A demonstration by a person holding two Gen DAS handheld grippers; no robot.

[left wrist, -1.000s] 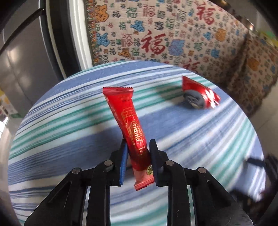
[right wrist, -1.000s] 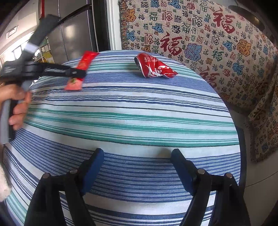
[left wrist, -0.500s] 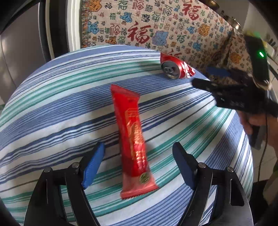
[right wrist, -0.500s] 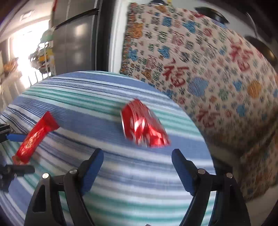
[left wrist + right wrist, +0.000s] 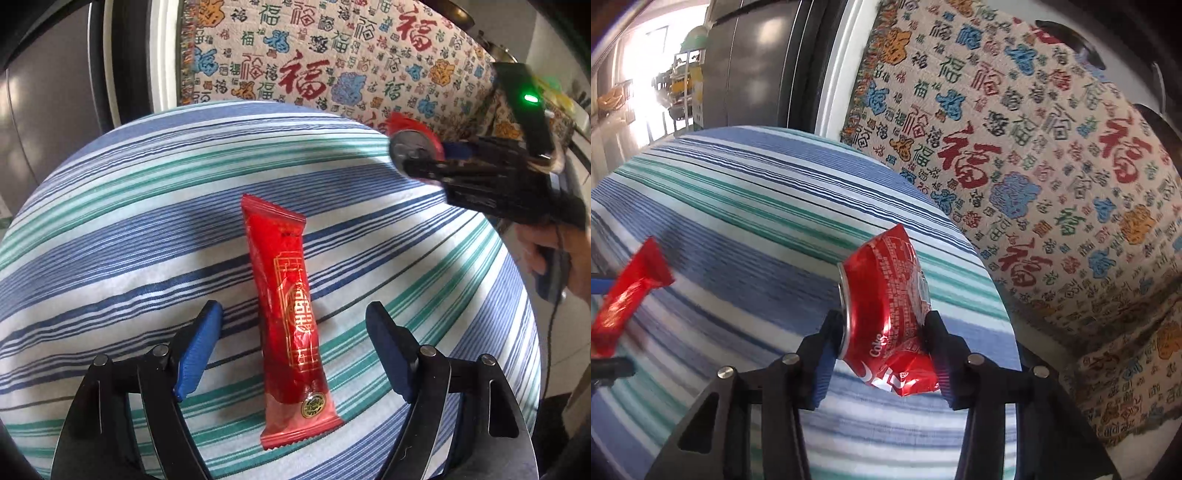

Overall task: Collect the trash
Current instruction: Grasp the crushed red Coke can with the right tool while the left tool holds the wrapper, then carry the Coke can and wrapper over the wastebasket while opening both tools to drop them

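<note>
Left gripper (image 5: 293,341): released, jaws wide apart, blue pads clear of everything. The red snack wrapper (image 5: 291,321) lies flat on the striped cloth (image 5: 110,229) of the worktop, between the two left fingers (image 5: 195,350) but touching neither. Long axis runs roughly away from the camera, serrated bottom seam nearest the lens, gold print face up.

Right gripper (image 5: 882,332): jaws have just been closing, now clenched on the crushed red cola can (image 5: 888,314). Both fingers (image 5: 827,358) press the can's sides; can is dented and creased, its rim end toward the left finger, "Coke" lettering visible low on the body. From the right wrist view the can looks lifted clear of the cloth, though contact at its underside can't be confirmed.

Cross-check from the left wrist view: the right gripper (image 5: 428,162) comes in from the right edge over the far side of the worktop, can's silver end (image 5: 410,147) showing at its tip, a hand (image 5: 546,254) around the handle, green LED lit on the black unit (image 5: 526,107) on top.

From the right wrist view the wrapper (image 5: 628,295) shows at the left edge, blurred, well apart from the can.

Behind the worktop: a patterned throw (image 5: 332,62) with red characters draped over furniture, and a dark metallic fridge door (image 5: 753,66) at upper left.
</note>
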